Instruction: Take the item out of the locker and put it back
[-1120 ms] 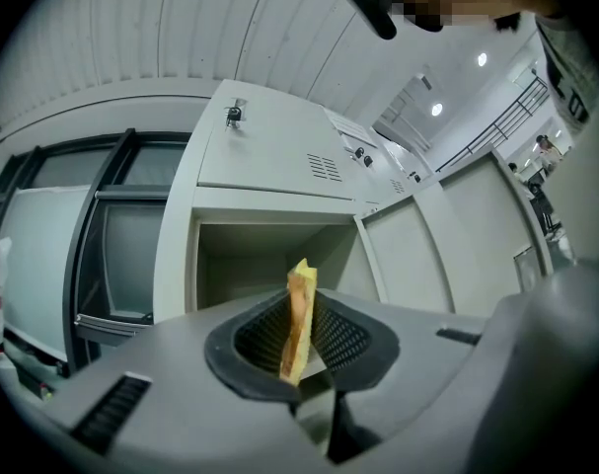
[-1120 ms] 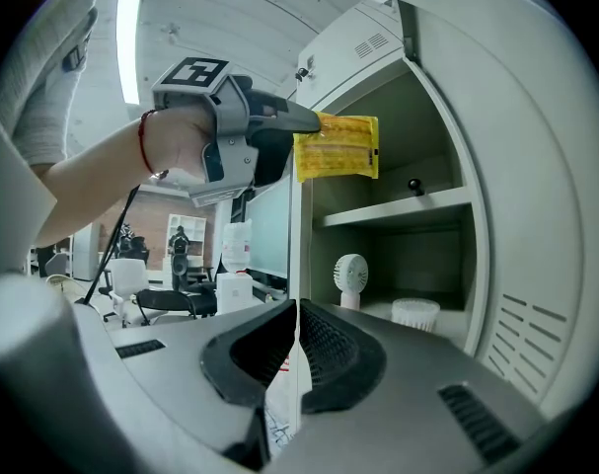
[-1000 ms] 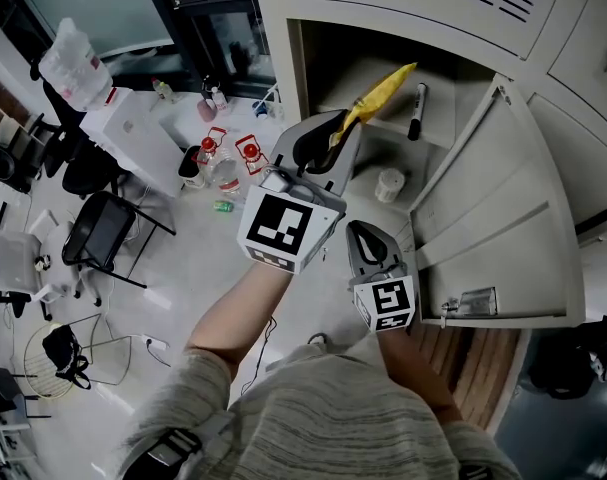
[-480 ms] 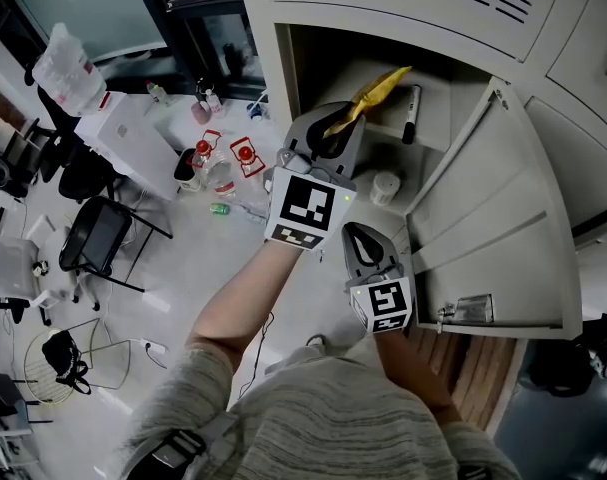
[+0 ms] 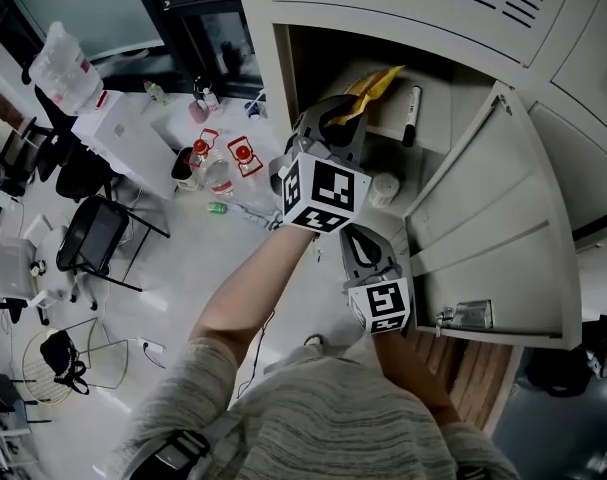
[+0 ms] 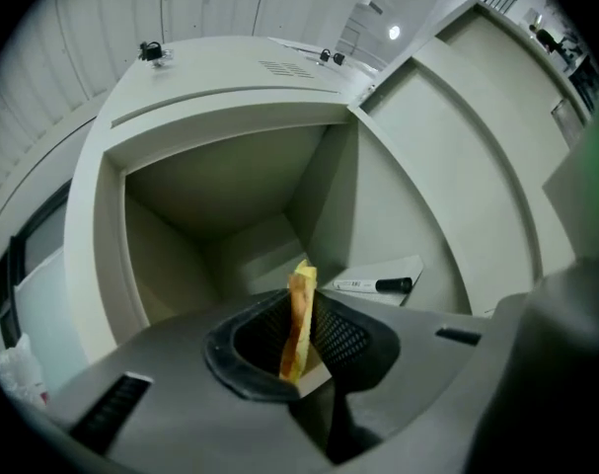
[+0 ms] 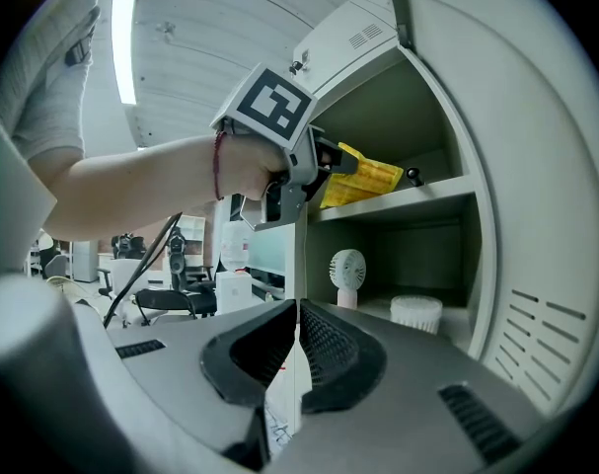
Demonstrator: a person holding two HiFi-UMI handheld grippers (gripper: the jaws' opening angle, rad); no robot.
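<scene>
A flat yellow packet [image 5: 368, 88] is pinched edge-on in my left gripper [image 5: 335, 118], which is shut on it at the mouth of the open locker's upper shelf [image 6: 378, 304]. The packet's far end reaches over the shelf edge. In the left gripper view the packet [image 6: 299, 319] stands between the jaws, with a black marker [image 6: 373, 285] lying on the shelf behind. The right gripper view shows the same packet [image 7: 363, 181] from below. My right gripper [image 5: 366, 240] hangs lower, in front of the lower compartment, shut with nothing in it [image 7: 297, 349].
The locker door [image 5: 493, 218] stands swung open at the right. A small white fan [image 7: 347, 270] and a white round pot [image 7: 416, 312] sit on the lower shelf. A desk with bottles [image 5: 223, 163] and a black chair [image 5: 98, 233] stand at the left.
My left gripper has moved with the yellow packet toward the locker's upper shelf and rolled, so its marker cube shows another face. The right gripper has stayed still.
</scene>
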